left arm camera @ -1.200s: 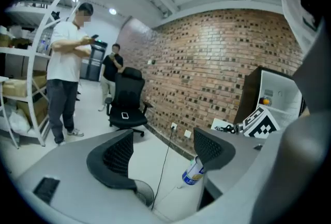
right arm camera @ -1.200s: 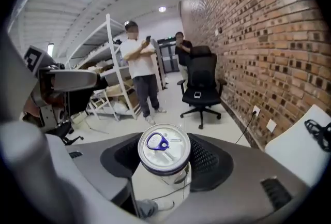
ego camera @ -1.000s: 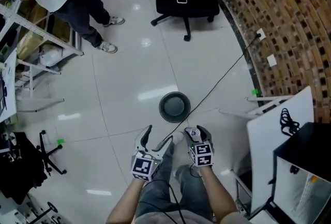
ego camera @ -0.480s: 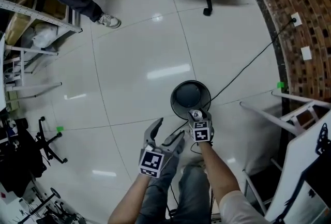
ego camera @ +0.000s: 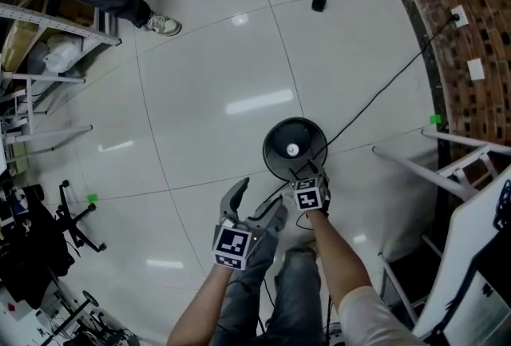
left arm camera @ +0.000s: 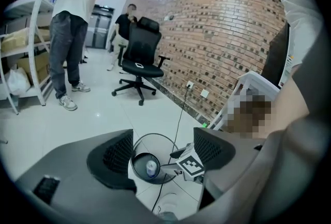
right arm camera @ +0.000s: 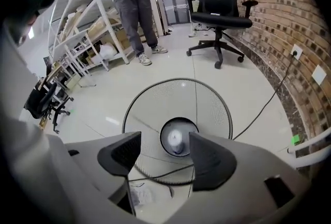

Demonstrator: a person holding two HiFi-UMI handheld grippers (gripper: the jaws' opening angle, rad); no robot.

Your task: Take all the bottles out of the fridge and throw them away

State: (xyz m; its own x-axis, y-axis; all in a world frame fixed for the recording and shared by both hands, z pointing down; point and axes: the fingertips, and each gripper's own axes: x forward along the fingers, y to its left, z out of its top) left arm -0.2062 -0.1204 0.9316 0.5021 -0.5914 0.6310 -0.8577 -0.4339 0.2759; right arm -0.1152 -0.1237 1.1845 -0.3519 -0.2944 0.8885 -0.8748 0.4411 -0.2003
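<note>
1. On the right gripper (right arm camera: 165,154): jaws spread, just been opening, nothing pinched. Aimed steeply down over the bin (right arm camera: 207,109), likely so that a drop lands inside.
2. Straight below, loose at the bin's bottom: the bottle (right arm camera: 177,140), seen end-on.
3. On the left gripper (left arm camera: 163,153): jaws spread too, empty. Held just beside, apparently only to stay clear.
4. No readable writing: bottle label too small, and only square black-and-white patterns on the marker cubes (ego camera: 310,196).
</note>
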